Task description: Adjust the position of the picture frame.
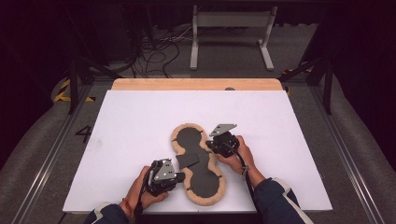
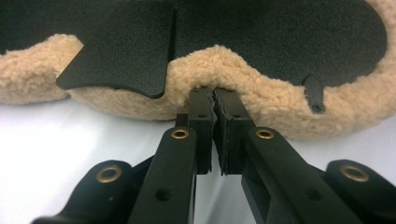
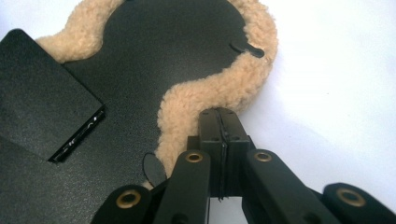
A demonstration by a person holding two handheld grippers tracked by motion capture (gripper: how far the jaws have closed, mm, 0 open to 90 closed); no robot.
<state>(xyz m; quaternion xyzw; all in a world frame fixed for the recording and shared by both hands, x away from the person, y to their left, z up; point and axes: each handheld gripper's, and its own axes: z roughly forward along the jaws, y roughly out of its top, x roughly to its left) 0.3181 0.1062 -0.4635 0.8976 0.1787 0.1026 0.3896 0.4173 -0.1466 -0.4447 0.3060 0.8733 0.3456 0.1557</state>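
A figure-eight pad [image 1: 204,179] with a black face and a tan fleece rim lies flat near the table's front middle. A black flap [image 1: 187,159] sticks out at its waist. My left gripper [image 1: 182,176] is at the pad's left side, shut, its tips pinching the fleece rim [image 2: 261,88]. The left gripper view shows the flap [image 2: 126,51] left of my left gripper [image 2: 214,93]. My right gripper [image 1: 210,143] is at the waist's right side, shut. In its own view my right gripper [image 3: 219,112] touches the fleece rim [image 3: 210,91], with nothing seen between the jaws.
The white table top [image 1: 140,121] has bare room left, right and behind the pad. A wooden strip [image 1: 196,84] runs along its far edge. Beyond it, a white stand [image 1: 231,28] and cables [image 1: 159,51] are on the floor.
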